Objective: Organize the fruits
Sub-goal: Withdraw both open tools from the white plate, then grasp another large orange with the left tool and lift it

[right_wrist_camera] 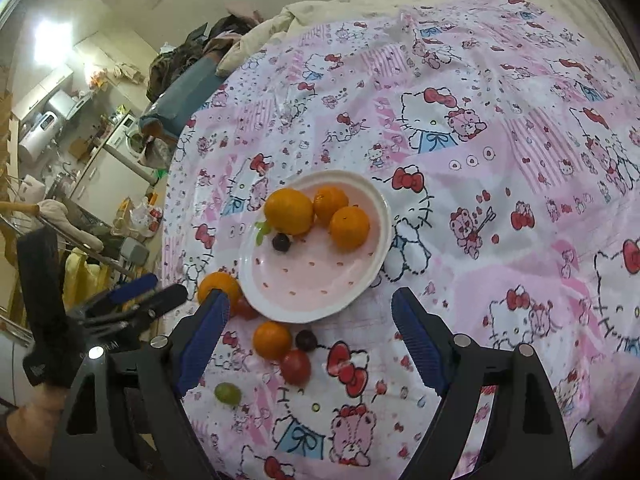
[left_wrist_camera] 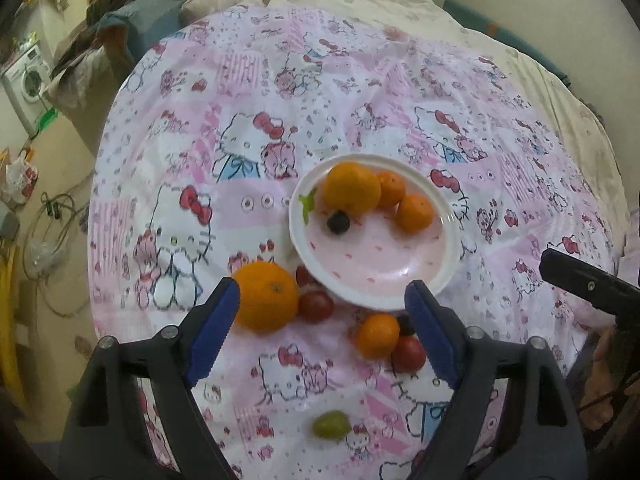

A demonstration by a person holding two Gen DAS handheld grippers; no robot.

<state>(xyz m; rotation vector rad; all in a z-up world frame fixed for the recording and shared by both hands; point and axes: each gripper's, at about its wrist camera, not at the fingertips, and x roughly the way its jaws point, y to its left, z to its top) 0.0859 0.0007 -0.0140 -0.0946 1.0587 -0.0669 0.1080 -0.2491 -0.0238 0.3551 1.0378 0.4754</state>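
A white and pink plate (left_wrist_camera: pixel 376 272) (right_wrist_camera: pixel 320 288) sits on the Hello Kitty cloth. It holds a large orange (left_wrist_camera: pixel 351 189) (right_wrist_camera: pixel 289 211), two small oranges (left_wrist_camera: pixel 415 213) (right_wrist_camera: pixel 349 227), a dark grape (left_wrist_camera: pixel 338 222) (right_wrist_camera: pixel 281 242) and a green leaf (left_wrist_camera: pixel 307 204). Beside the plate lie a large orange (left_wrist_camera: pixel 266 296) (right_wrist_camera: pixel 218 285), a small orange (left_wrist_camera: pixel 377 336) (right_wrist_camera: pixel 272 340), red tomatoes (left_wrist_camera: pixel 316 306) (right_wrist_camera: pixel 295 366), a dark grape (right_wrist_camera: pixel 306 340) and a green grape (left_wrist_camera: pixel 331 424) (right_wrist_camera: pixel 228 393). My left gripper (left_wrist_camera: pixel 322 302) is open above the loose fruit. My right gripper (right_wrist_camera: pixel 306 306) is open over the plate's near rim.
The cloth (left_wrist_camera: pixel 360 100) covers a bed with a cream quilt (left_wrist_camera: pixel 360 0) at the back. The floor at left holds cables (left_wrist_camera: pixel 52 240), bags and a washing machine (left_wrist_camera: pixel 28 80). The right gripper's body (left_wrist_camera: pixel 588 284) shows at the left view's right edge.
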